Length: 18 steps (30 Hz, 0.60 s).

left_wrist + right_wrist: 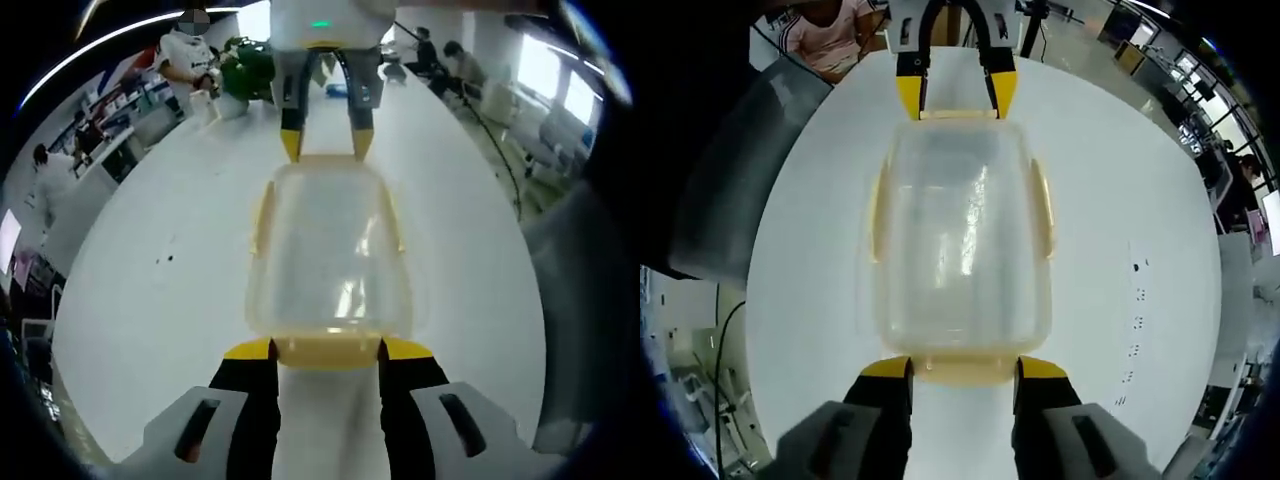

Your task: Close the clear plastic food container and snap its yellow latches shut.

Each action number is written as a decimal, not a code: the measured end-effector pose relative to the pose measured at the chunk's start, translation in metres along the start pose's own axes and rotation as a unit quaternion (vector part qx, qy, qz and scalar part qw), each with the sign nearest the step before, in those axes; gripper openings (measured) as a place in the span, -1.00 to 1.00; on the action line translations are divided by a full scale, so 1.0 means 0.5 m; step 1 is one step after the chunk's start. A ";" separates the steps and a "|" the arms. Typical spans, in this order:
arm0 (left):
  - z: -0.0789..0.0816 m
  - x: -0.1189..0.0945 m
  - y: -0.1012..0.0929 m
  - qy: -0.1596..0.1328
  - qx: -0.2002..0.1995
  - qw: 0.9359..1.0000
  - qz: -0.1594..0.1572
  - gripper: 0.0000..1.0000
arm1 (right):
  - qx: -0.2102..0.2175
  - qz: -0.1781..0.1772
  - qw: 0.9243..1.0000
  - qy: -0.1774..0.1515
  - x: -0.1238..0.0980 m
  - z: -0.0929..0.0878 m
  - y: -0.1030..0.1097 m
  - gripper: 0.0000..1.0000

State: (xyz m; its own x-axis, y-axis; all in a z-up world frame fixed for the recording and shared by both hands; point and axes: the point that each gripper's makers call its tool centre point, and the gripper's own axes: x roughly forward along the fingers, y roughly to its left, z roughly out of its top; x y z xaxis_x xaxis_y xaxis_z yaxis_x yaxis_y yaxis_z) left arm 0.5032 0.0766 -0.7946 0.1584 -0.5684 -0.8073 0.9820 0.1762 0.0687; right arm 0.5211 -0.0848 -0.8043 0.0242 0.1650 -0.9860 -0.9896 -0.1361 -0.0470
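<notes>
Left gripper view, near to far. Left gripper [328,349] at bottom centre, jaws spread wide, yellow tips flanking the near end latch [327,350] of the clear container [328,250]; tips beside the latch, contact not certain, nothing clamped. Container mid-frame on the white table [150,300], lid seated on top. Side latches [262,215] on left and right edges, splayed outward by the look of it. Right gripper [327,143] at upper centre, tips at the far end, also spread, nothing gripped.

Right gripper view. Same layout mirrored: right gripper [966,368] at bottom centre straddling its end latch [965,370], container [960,230] mid-frame, left gripper [956,95] at top centre.

Risks, judged:
- Uneven push from 1 end: container slides on the smooth table instead of latching.
- Lid not fully seated: latch rides over the rim, no snap.
- Tips slipping off the thin latch edge, popping it back open.
- 2 side latches left undone if only the ends get pressed.

Hard to make out:
- Latch state, open or snapped, on all 4 sides; yellow blurs into the clear plastic.
- Contents, if any; glare on the lid.
- Far edge of the table and people at upper left and right, distorted.
</notes>
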 end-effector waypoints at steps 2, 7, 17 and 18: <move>0.001 0.001 -0.002 -0.001 -0.001 1.000 -0.001 -0.29 | 0.001 0.001 1.000 -0.001 0.001 -0.002 0.003 -0.27; -0.001 0.008 -0.018 0.005 -0.001 1.000 -0.006 -0.29 | 0.000 0.008 1.000 0.001 0.005 -0.004 0.018 -0.27; -0.017 0.032 -0.049 0.013 -0.015 0.999 -0.026 -0.29 | -0.003 0.024 1.000 0.012 0.029 -0.013 0.050 -0.27; -0.018 0.034 -0.051 0.014 -0.014 0.999 -0.027 -0.29 | -0.002 0.027 1.000 0.011 0.032 -0.013 0.053 -0.27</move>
State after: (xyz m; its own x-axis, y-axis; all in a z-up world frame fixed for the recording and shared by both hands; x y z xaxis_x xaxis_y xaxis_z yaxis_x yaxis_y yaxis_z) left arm 0.4800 0.0696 -0.8154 0.1015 -0.5556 -0.8252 0.9858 0.1679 0.0082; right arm 0.4961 -0.0922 -0.8224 -0.0257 0.1365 -0.9903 -0.9891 -0.1474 0.0053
